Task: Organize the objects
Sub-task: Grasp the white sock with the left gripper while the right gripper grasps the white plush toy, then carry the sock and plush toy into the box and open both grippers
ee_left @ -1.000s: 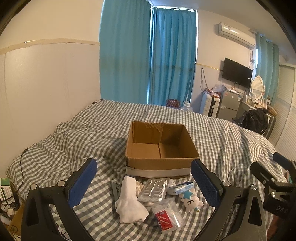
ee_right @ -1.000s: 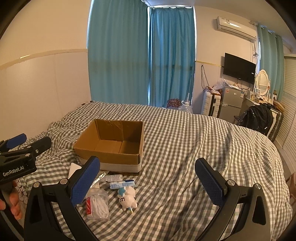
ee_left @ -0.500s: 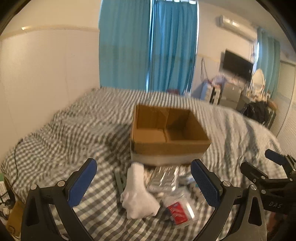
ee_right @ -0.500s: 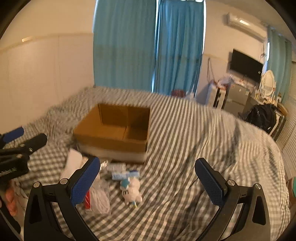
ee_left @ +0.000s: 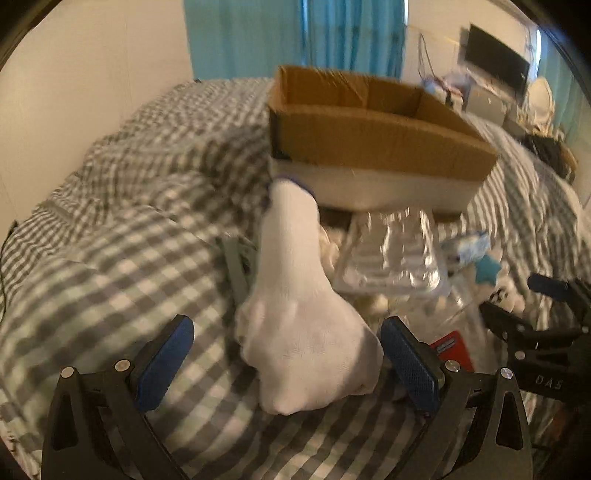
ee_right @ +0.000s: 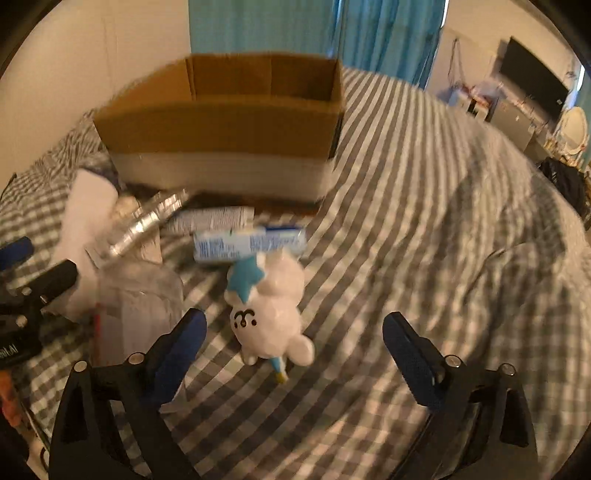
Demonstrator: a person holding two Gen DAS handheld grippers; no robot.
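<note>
While one white sock [ee_left: 295, 325] lies between the spread, untouching jaws of the left gripper [ee_left: 288, 362] and one plush toy [ee_right: 269, 314] sits before the right gripper [ee_right: 295, 350], whose wide jaws have just been closing, one cardboard box [ee_left: 369, 136] rests beyond on the checked bedspread [ee_right: 424, 221] before teal curtains [ee_right: 266, 26].

Teal curtains [ee_left: 295, 37], checked bedspread [ee_right: 424, 192]

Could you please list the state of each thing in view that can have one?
Cardboard box: open-topped, upright, looks empty.
White sock: lying on the bedspread between the open left gripper's fingers, not gripped.
Plush toy: lying loose before the right gripper, whose jaws, just closing a little, are open.
</note>
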